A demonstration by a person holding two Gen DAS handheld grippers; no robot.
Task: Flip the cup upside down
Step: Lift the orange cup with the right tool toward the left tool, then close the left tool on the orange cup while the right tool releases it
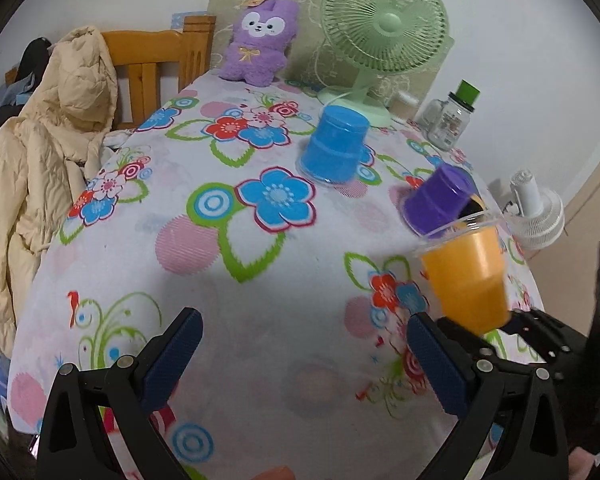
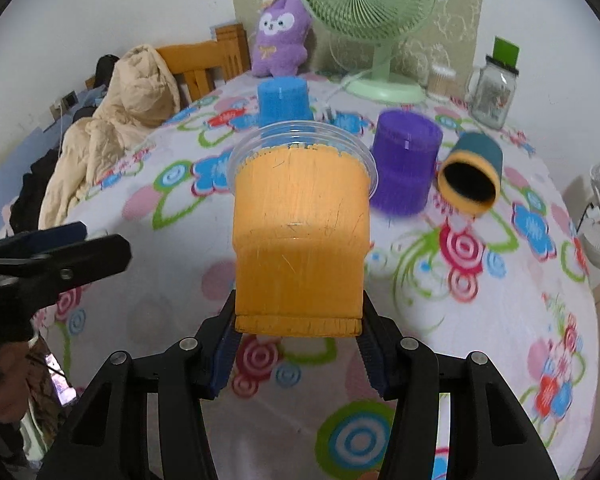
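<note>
Flowered cloth covers the worktop (image 1: 228, 264), with a green fan (image 1: 384, 24) and purple plush toy (image 1: 260, 40) against the white wall. Right gripper (image 2: 298, 344) fingers clamp the orange cup (image 2: 300, 240) above the cloth; left gripper (image 1: 304, 360) fingers gape, holding nothing. No writing is legible.

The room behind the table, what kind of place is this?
Probably a home bedroom or living space: a purple plush toy, a green desk fan, and a beige padded coat draped over a wooden chair.
</note>
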